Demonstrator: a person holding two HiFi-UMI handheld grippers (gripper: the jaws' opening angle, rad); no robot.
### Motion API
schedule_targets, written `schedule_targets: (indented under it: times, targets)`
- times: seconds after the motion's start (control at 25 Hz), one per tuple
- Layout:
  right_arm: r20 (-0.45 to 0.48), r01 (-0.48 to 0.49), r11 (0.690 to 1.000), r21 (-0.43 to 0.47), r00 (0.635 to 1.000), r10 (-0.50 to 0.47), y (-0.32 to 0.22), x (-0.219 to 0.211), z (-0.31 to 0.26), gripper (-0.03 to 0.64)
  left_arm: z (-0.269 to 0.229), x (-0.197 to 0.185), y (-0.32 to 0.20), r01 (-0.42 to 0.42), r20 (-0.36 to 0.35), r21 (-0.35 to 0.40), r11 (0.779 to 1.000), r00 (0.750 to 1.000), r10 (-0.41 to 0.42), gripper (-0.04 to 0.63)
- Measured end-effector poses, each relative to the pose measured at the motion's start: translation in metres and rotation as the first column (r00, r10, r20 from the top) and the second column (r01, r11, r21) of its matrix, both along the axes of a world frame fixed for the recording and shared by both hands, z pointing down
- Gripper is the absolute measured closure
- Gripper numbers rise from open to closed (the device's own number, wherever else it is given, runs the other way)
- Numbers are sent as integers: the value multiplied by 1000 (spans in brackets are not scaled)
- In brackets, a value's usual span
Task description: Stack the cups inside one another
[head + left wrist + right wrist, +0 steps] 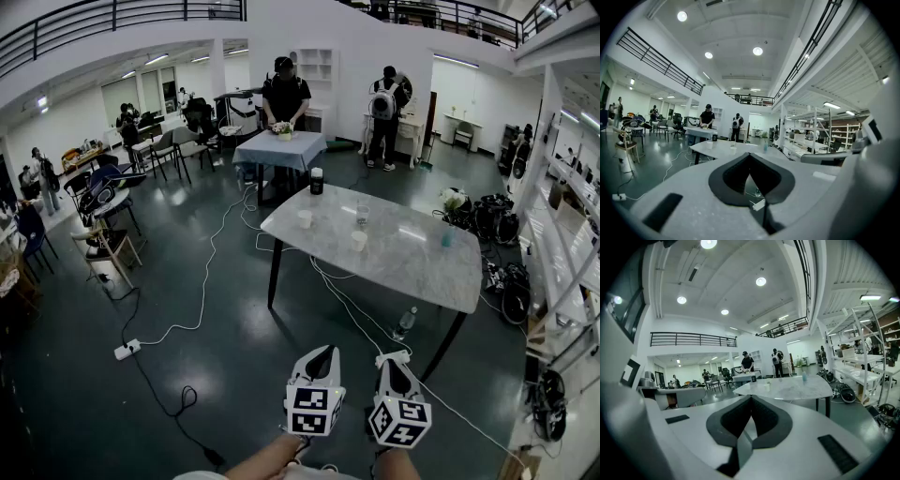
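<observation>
Your left gripper and right gripper both have jaws clenched, empty. Walk up to the counter at 12 o'clock, and open up before reaching the cups.

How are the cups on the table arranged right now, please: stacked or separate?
Separate: three cups stand apart from one another on the table, none inside another.

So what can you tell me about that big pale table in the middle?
The table has a pale, marble-looking top with rounded corners on slim dark legs. It stands level on the glossy dark floor. On it sit two white cups, a clear glass, a dark canister at the far corner and a small teal bottle.
</observation>
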State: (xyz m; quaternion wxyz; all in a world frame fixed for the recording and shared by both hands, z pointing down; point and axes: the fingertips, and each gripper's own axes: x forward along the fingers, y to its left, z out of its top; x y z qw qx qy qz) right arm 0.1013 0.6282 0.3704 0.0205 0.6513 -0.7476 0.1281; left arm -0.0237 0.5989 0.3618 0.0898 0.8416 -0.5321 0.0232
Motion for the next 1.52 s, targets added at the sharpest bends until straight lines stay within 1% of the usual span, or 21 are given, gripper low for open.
schedule_targets:
  times: [0.36, 0.56, 0.64, 0.8, 0.96, 1.2, 1.52]
  targets:
    - [-4, 13, 1000, -13, 1000, -13, -1, -8, 8, 609, 5, -6, -1, 8, 3, -6, 1000, 1000, -8, 600]
    - [18, 14, 1000, -15, 1000, -14, -7, -11, 11, 609, 12, -10, -4, 10, 8, -16, 1000, 1000, -10, 600]
    - [20, 8, 1000, -17, 1000, -7, -11, -12, 10, 609, 12, -14, -9, 14, 9, -12, 1000, 1000, -14, 600]
    - [30, -3, 1000, -22, 1000, 3, -23, -20, 10, 609, 12, -26, -19, 12, 21, -27, 1000, 1000, -11, 600]
    - [39, -19, 1000, -17, 999, 20, -35, -30, 11, 609, 13, -41, -31, 14, 33, -16, 1000, 999, -14, 600]
    - [37, -59, 998, -18, 998, 59, -44, -43, 18, 609, 19, -63, -41, -8, 44, -19, 1000, 999, 9, 600]
    - [31, -87, 995, -55, 996, 89, -63, -40, 30, 609, 36, -67, -65, -18, 53, -51, 999, 998, 21, 600]
